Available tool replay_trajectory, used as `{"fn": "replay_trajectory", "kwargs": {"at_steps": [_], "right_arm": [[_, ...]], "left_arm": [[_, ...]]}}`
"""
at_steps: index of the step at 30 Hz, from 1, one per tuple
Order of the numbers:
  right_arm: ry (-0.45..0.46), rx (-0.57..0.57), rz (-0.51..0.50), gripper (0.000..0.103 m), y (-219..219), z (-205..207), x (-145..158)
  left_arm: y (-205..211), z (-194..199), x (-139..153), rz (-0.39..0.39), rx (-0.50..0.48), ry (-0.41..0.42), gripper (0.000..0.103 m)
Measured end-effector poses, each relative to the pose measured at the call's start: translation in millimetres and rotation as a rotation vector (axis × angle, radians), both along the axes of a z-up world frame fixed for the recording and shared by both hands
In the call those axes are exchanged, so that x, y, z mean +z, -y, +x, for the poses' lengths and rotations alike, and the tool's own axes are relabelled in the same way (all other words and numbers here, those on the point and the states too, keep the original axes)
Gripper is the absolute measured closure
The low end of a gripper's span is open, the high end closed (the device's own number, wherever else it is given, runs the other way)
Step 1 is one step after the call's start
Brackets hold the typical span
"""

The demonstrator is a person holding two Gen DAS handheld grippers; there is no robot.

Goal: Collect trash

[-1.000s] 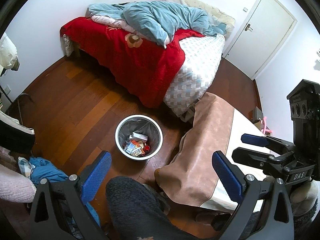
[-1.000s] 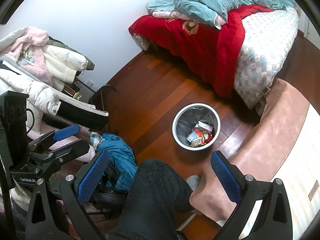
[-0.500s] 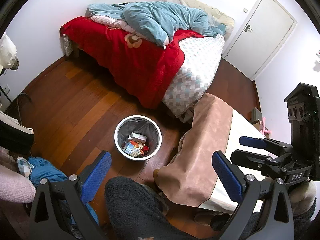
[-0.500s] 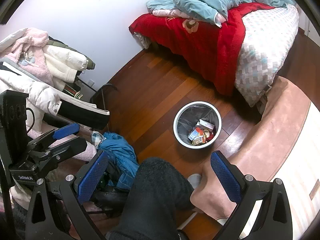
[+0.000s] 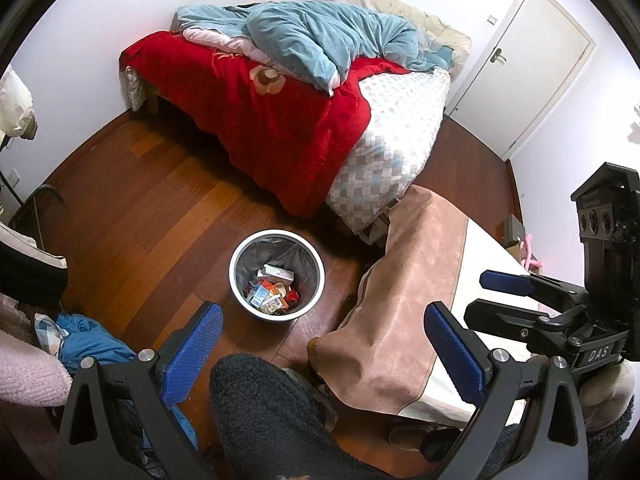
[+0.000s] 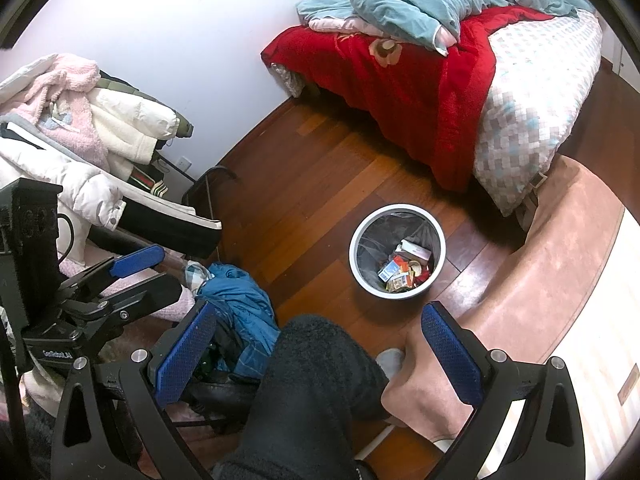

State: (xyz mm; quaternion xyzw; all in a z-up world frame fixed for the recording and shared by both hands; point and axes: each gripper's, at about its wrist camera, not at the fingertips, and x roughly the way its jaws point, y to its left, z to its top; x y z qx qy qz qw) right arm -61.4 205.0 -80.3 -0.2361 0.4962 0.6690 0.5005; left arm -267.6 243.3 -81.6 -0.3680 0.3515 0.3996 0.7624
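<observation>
A round white trash bin (image 5: 240, 280) (image 6: 356, 264) with a grey liner stands on the wooden floor, holding several wrappers and small boxes (image 5: 274, 290) (image 6: 406, 268). My left gripper (image 5: 324, 344) hangs open and empty above a dark-trousered knee (image 5: 264, 412), with the bin just beyond its fingers. My right gripper (image 6: 318, 350) is also open and empty, over the same knee (image 6: 316, 392), the bin ahead between its blue pads (image 6: 450, 354). Each gripper shows in the other's view: the right one (image 5: 512, 300) at the right edge, the left one (image 6: 132, 276) at the left edge.
A bed (image 5: 392, 148) with red and blue covers fills the back. A table under a tan cloth (image 5: 400, 320) sits right of the bin. Piled clothes (image 6: 80, 136) and a blue garment (image 6: 240, 304) lie left. A white door (image 5: 524, 64) is far right.
Both grippers have drifted slightly; the bin sits a little lower and nearer centre in the right wrist view. Both stayed open and empty.
</observation>
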Motion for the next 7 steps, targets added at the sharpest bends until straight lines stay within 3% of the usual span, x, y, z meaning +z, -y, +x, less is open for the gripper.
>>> {"fn": "replay_trajectory", "kwargs": {"at_steps": [7], "right_arm": [[0.002, 0.001, -0.001, 0.0, -1.7, -0.2, -0.3]], "left_arm": [[0.4, 0.2, -3.6, -0.001, 0.01, 0.009, 0.0]]}}
